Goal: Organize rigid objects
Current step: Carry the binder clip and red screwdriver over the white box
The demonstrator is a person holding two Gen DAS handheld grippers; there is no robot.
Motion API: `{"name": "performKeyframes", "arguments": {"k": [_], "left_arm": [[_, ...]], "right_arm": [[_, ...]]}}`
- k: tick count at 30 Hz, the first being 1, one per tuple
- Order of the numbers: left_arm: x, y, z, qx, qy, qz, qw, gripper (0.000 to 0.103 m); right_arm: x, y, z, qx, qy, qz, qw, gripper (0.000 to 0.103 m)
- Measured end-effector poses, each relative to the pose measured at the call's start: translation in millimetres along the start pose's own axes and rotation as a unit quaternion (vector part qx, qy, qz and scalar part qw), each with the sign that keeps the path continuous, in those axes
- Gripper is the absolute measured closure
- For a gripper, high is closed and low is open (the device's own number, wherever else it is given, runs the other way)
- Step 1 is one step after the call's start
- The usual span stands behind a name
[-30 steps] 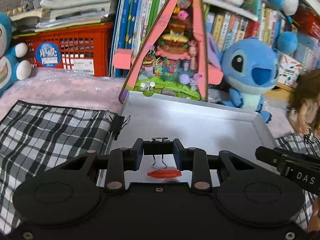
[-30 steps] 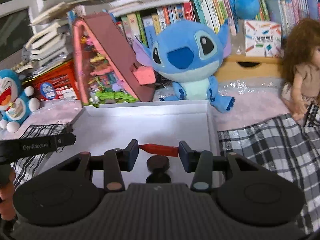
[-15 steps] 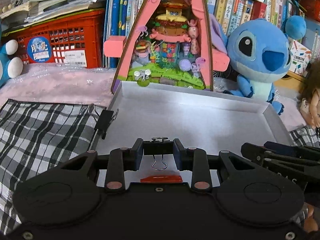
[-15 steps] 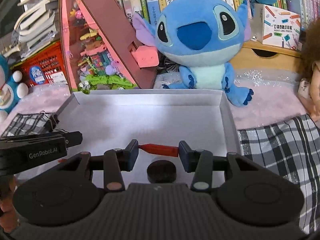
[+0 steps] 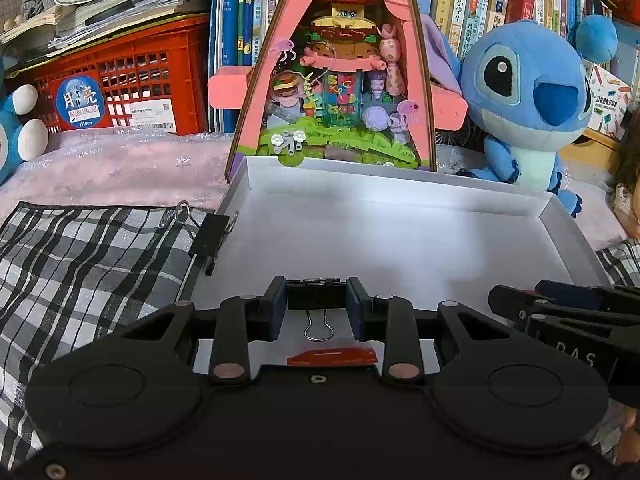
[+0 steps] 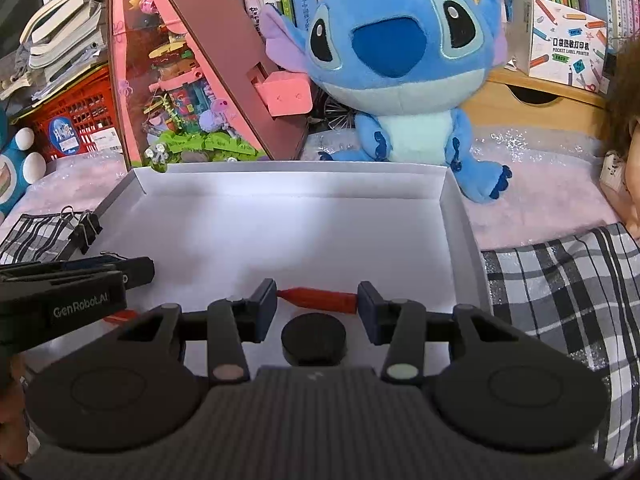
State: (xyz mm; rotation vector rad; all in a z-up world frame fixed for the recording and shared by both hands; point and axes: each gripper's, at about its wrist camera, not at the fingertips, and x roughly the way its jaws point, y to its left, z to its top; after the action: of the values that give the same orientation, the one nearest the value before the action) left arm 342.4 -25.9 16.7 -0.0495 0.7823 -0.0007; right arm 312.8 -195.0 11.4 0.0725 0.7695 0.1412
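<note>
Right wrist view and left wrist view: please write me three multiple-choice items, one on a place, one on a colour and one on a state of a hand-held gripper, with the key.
1. Where does the black round disc lie?
A. in the white box
B. on the plaid cloth
C. on the red crate

2. What colour is the stick-shaped piece between the fingers of the right hand-held gripper?
A. green
B. red
C. yellow

3. In what state is the left hand-held gripper?
A. open and empty
B. shut on a black binder clip
C. shut on a plush toy

Key:
1 A, the disc rests on the white floor of the box.
2 B, the piece spanning the two pads is red.
3 B, both pads press on the body of the clip and its wire handle hangs below.
</note>
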Motion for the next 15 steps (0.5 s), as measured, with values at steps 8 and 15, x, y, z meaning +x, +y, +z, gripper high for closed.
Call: {"name": "performKeyframes", "arguments": {"k": [8, 15], "left_arm": [[0.8, 0.0, -1.9, 0.002, -0.003, 0.002, 1.0, 0.073], [0.5, -1.0, -3.0, 0.009, -0.006, 0.003, 0.9999, 0.073]], "right_arm": [[-0.1, -1.2, -0.5, 0.003, -0.001, 0.003, 1.0, 0.054], [-0.4, -1.6, -0.9, 0.004, -0.002, 0.004, 1.0, 0.049]]}}
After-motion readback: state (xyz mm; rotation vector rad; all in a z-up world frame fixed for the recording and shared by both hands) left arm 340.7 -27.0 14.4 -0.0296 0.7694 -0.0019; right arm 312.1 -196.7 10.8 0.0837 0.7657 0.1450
